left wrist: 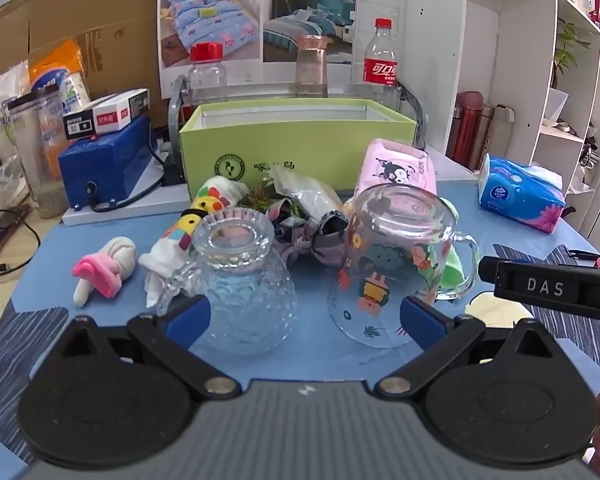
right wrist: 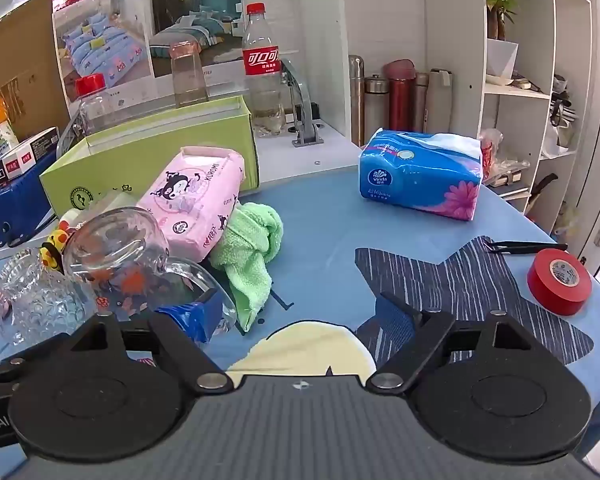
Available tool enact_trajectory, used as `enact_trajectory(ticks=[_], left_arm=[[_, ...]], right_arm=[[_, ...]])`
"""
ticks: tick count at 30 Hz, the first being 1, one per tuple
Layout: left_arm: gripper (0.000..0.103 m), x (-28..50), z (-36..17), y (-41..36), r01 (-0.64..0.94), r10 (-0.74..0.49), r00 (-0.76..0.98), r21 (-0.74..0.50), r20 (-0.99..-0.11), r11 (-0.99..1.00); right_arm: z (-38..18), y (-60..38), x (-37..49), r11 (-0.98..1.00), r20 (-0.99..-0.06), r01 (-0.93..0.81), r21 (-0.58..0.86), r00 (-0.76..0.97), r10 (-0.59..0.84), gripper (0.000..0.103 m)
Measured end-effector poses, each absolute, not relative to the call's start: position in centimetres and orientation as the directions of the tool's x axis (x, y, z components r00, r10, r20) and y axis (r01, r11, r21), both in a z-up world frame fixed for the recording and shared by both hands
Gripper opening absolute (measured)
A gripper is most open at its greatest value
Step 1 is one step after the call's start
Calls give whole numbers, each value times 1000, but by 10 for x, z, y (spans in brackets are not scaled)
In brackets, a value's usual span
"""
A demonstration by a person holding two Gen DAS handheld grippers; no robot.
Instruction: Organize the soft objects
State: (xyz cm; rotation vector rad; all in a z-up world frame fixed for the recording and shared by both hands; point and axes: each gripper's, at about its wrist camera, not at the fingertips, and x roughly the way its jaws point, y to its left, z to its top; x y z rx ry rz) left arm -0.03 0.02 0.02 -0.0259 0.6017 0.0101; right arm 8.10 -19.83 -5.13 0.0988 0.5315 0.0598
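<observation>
nearest to the left wrist camera is the left gripper [left wrist: 305, 322], its blue-tipped jaws spread wide and pinching nothing. between the tips, on the blue table mat [left wrist: 320, 360], stand two glasses upside down: a ribbed glass mug [left wrist: 242, 292] and a printed glass mug [left wrist: 392, 264] with cartoon figures. the right gripper [right wrist: 300, 312] also has its jaws spread wide, nothing between them; its left tip lies just beside the handle of the printed glass mug.

taking the printed glass mug as landmark: to its right, touching it, lies a crumpled green towel [right wrist: 248, 256]. behind it leans a pink tissue pack [right wrist: 196, 204], resting partly on the towel. to its left, behind the ribbed mug, is a white sock with coloured faces [left wrist: 192, 220], and further left a small pink and white soft toy [left wrist: 104, 270]. between the sock and the mug lies a grey patterned cloth [left wrist: 304, 236] in a heap.

behind this heap, beyond the mug, stands an open green box [left wrist: 296, 148]. far to the right of the mug lies a blue tissue pack [right wrist: 424, 174], well apart, and a red tape roll [right wrist: 560, 282] sits near the mat's right edge. behind the green box stand a cola bottle [left wrist: 381, 60] and two clear jars.
</observation>
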Motion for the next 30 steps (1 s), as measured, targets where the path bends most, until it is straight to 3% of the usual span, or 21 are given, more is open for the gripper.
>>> enact_trajectory(ticks=[30], left_arm=[[100, 3, -8, -1, -10, -1, 809, -16, -588, 1000]], right_arm=[[-54, -195, 81, 994, -512, -40, 100, 854, 86, 71]])
